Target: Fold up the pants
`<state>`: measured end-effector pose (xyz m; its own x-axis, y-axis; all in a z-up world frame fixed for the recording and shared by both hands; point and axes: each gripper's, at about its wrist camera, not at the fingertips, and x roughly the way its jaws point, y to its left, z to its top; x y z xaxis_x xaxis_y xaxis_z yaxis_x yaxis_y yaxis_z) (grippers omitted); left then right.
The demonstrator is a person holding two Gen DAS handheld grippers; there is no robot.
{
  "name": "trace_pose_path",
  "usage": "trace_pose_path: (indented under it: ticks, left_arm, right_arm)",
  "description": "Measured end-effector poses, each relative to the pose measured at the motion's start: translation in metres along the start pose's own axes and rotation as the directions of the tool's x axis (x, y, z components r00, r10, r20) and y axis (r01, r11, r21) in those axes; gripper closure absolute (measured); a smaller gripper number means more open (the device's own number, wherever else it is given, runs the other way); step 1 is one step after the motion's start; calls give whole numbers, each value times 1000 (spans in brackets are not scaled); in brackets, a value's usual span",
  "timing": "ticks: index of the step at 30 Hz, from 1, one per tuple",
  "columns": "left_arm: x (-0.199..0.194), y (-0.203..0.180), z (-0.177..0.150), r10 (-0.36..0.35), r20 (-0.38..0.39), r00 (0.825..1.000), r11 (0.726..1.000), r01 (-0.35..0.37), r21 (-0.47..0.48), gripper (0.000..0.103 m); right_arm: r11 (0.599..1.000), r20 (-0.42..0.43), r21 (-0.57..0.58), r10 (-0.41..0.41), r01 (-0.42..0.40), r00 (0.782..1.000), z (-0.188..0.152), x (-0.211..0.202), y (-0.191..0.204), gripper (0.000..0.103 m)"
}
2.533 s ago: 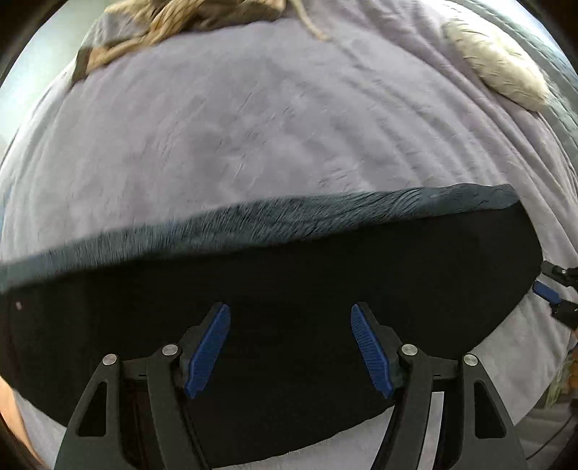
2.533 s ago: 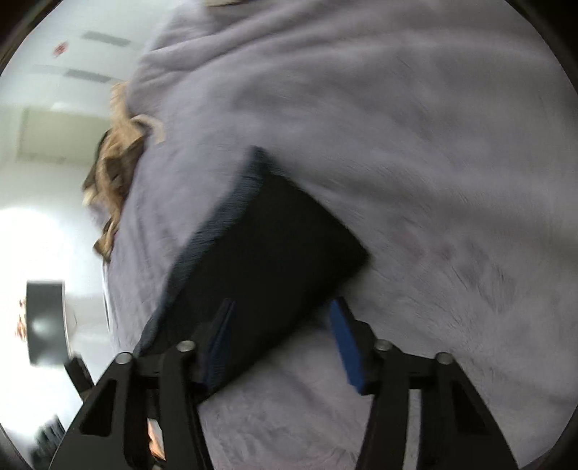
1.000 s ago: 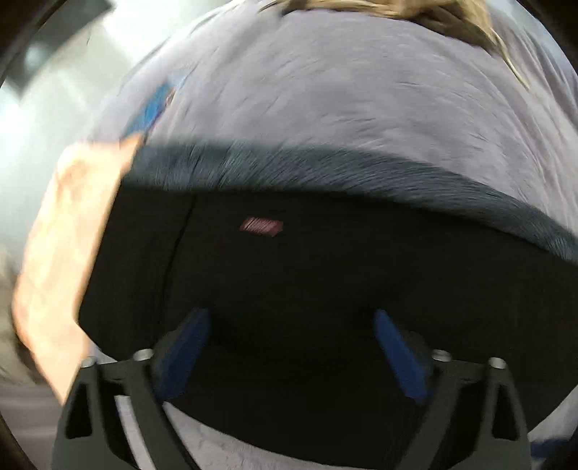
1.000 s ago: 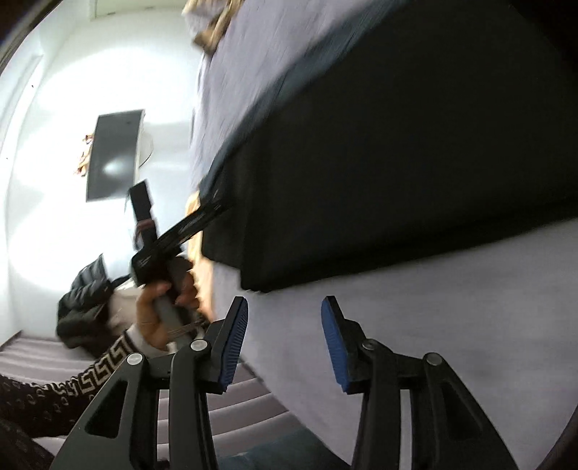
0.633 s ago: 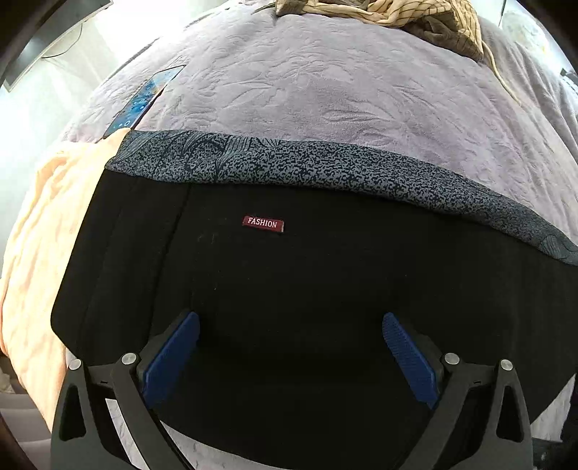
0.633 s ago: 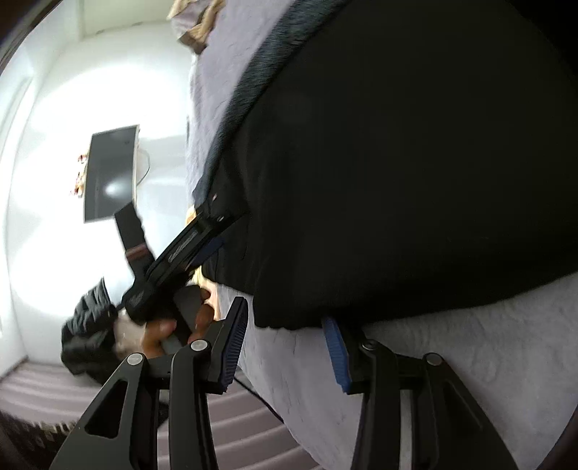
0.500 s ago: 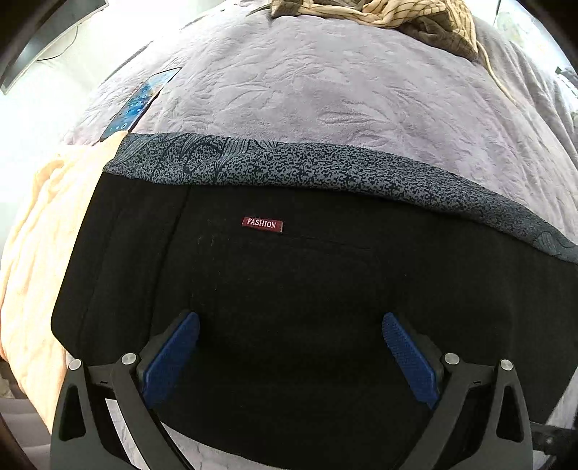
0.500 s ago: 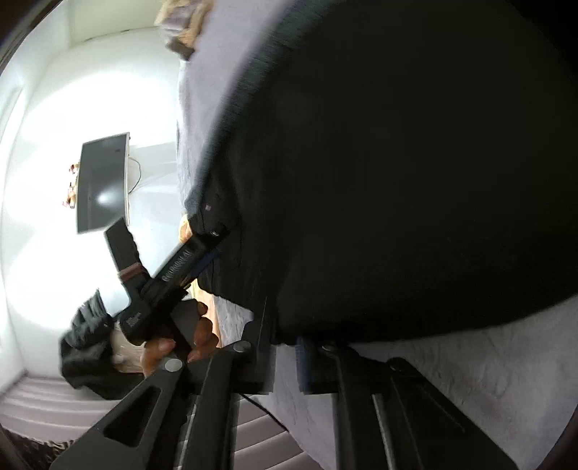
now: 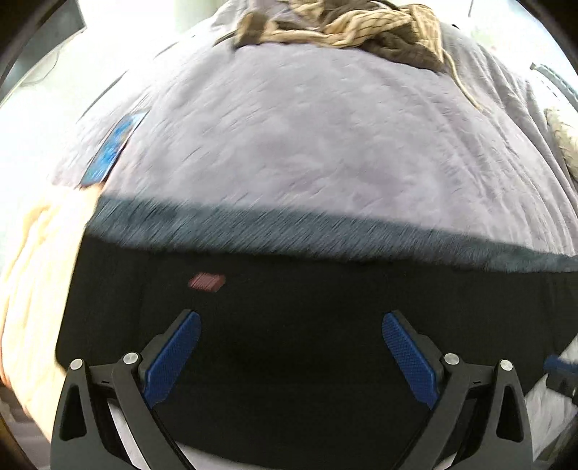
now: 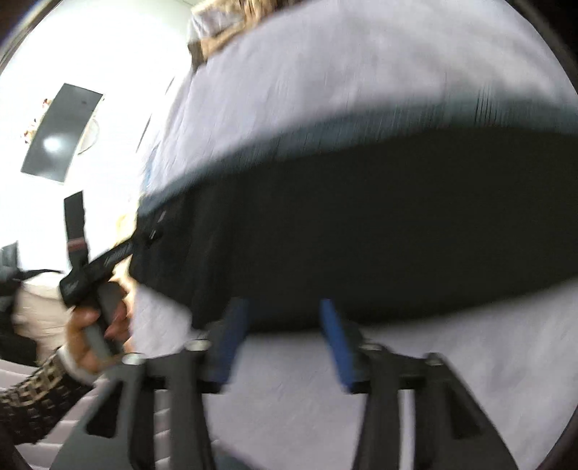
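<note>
Pants (image 9: 325, 318), black with a grey patterned band, are spread flat on the lilac bedspread (image 9: 307, 137). The left gripper (image 9: 289, 347) is held wide open, its blue pads hovering above the black cloth, a small red label (image 9: 206, 281) just ahead of its left pad. The right gripper (image 10: 281, 336) is parted too, nothing clasped, the pants' near edge just ahead of its tips. Both views are blurred.

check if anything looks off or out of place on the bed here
Nothing looks damaged or spilled. The black pants lie flat on the purple blanket. A crumpled tan garment sits at the far edge and a blue flat object near the left edge. Both claws are open.
</note>
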<state>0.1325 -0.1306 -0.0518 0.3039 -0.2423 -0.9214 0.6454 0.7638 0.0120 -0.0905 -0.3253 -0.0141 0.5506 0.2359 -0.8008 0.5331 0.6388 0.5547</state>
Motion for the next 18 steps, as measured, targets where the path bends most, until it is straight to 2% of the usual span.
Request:
trace_pose_path:
  ticks: [2, 3, 4, 5, 6, 7, 9, 11, 13, 18]
  left_arm:
    - [16, -13, 17, 57, 12, 998, 998, -57, 12, 2]
    - [29, -15, 25, 103, -1, 995, 995, -103, -8, 2]
    - [36, -14, 28, 116, -28, 993, 993, -117, -35, 2]
    - [44, -7, 28, 104, -63, 993, 991, -109, -80, 2]
    - [45, -3, 30, 92, -74, 993, 989, -100, -106, 2]
    - [40, -2, 30, 95, -66, 993, 990, -101, -98, 2]
    - [31, -8, 25, 143, -50, 988, 990, -144, -14, 2]
    - [24, -20, 13, 193, -66, 979, 979, -187, 77, 2]
    - [20, -34, 2, 185, -102, 977, 978, -173, 116, 2]
    - [-5, -86, -25, 77, -160, 984, 990, -57, 129, 2]
  right_arm:
    - [998, -10, 2, -69, 69, 998, 16, 10, -12, 49]
    - [992, -38, 12, -122, 122, 992, 21, 19, -23, 49]
    - [986, -69, 26, -163, 165, 984, 22, 26, -32, 50]
    - [985, -84, 67, -153, 158, 985, 22, 26, -47, 58]
    - [985, -73, 102, -131, 138, 989, 21, 20, -56, 62]
    - [982, -58, 135, -129, 136, 990, 20, 10, -64, 62]
    - [971, -20, 191, -141, 142, 990, 15, -17, -79, 59]
    - [967, 2, 241, -92, 88, 996, 8, -37, -94, 55]
    - [955, 15, 288, -73, 65, 997, 1, -53, -111, 48]
    - [927, 36, 372, -75, 56, 997, -27, -85, -152, 48]
